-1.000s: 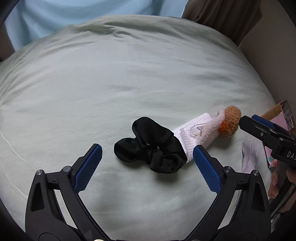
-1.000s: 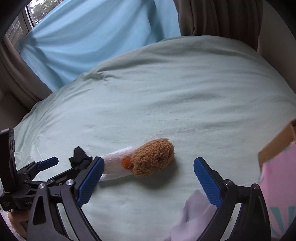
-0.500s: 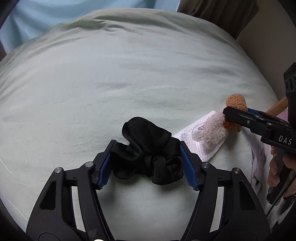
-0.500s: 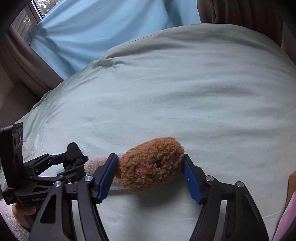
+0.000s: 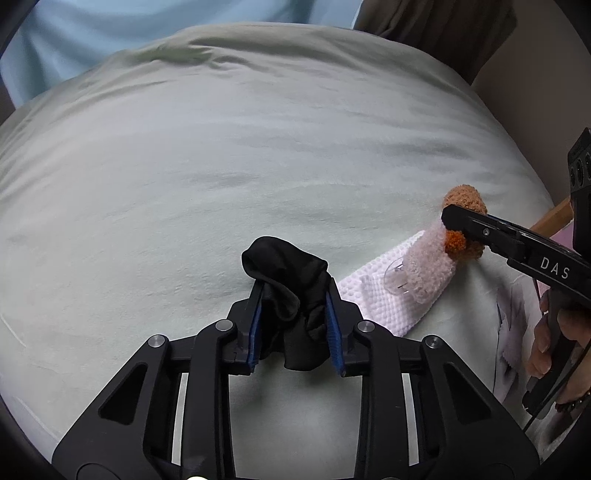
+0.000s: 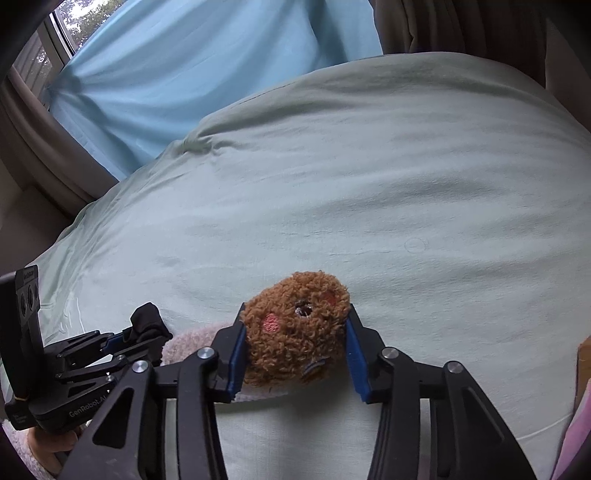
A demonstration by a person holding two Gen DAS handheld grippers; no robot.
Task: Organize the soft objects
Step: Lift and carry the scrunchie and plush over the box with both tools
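My left gripper point(image 5: 295, 328) is shut on a crumpled black sock point(image 5: 291, 280) on the pale green bedsheet point(image 5: 258, 147). Beside it on the right lies a white and pink fluffy sock point(image 5: 391, 291) with a brown plush bear head point(image 5: 465, 225) at its far end. My right gripper point(image 6: 295, 350) is shut on that bear head point(image 6: 295, 328). The right gripper also shows in the left wrist view point(image 5: 465, 229). The left gripper with the black sock shows at the left of the right wrist view point(image 6: 122, 343).
A blue curtain point(image 6: 203, 74) and brown curtain point(image 5: 443, 33) hang behind the bed. A cardboard box edge point(image 5: 554, 218) with pink material point(image 6: 576, 435) sits at the right. A thin white cloth point(image 5: 513, 332) lies at the bed's right edge.
Both grippers moved forward and closed: the left onto the black sock, the right onto the bear head. The bear head has turned face up between the right fingers.
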